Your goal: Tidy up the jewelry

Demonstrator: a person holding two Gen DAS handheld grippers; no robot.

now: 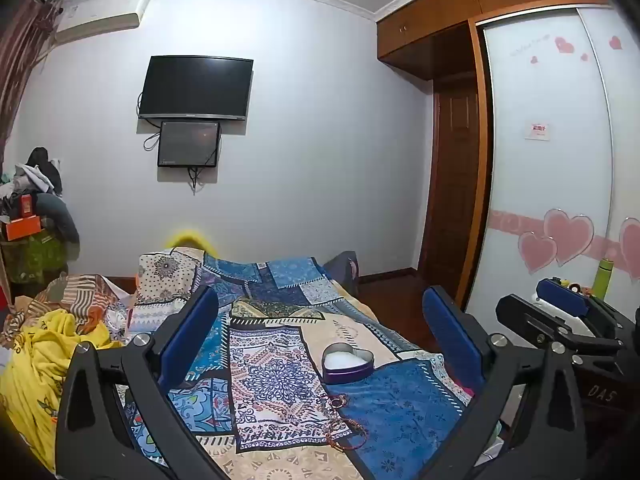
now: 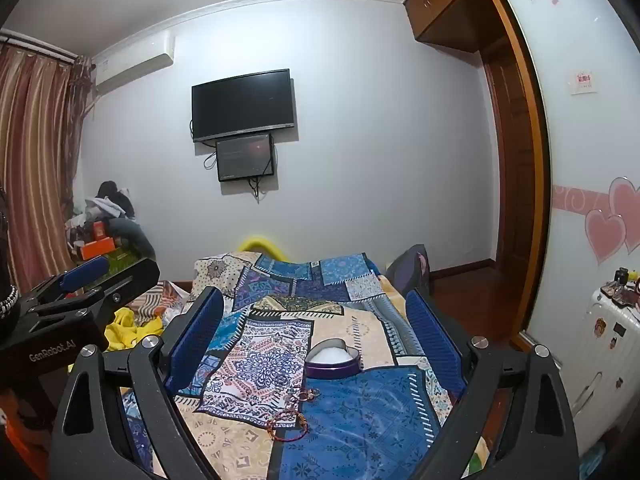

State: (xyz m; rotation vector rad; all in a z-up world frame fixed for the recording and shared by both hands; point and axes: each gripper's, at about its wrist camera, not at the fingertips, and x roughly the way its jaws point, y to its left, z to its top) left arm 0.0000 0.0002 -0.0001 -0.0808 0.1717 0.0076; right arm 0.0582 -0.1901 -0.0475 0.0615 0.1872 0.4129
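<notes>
A purple heart-shaped box (image 1: 347,363) with a white lining lies open on the patterned bedspread (image 1: 400,400); it also shows in the right wrist view (image 2: 331,360). Nearer than the box lie a red beaded bracelet (image 1: 347,438) and small rings or a pendant (image 1: 340,401). The right wrist view shows the bracelet (image 2: 286,427) and rings (image 2: 308,394) too. My left gripper (image 1: 320,320) is open and empty, held above the bed. My right gripper (image 2: 316,316) is open and empty, beside the left one.
A yellow garment (image 1: 36,360) and striped cloth (image 1: 76,296) are heaped at the bed's left. A white suitcase (image 2: 604,344) with small items stands at the right by the wardrobe door (image 2: 580,160). A TV (image 1: 196,88) hangs on the far wall.
</notes>
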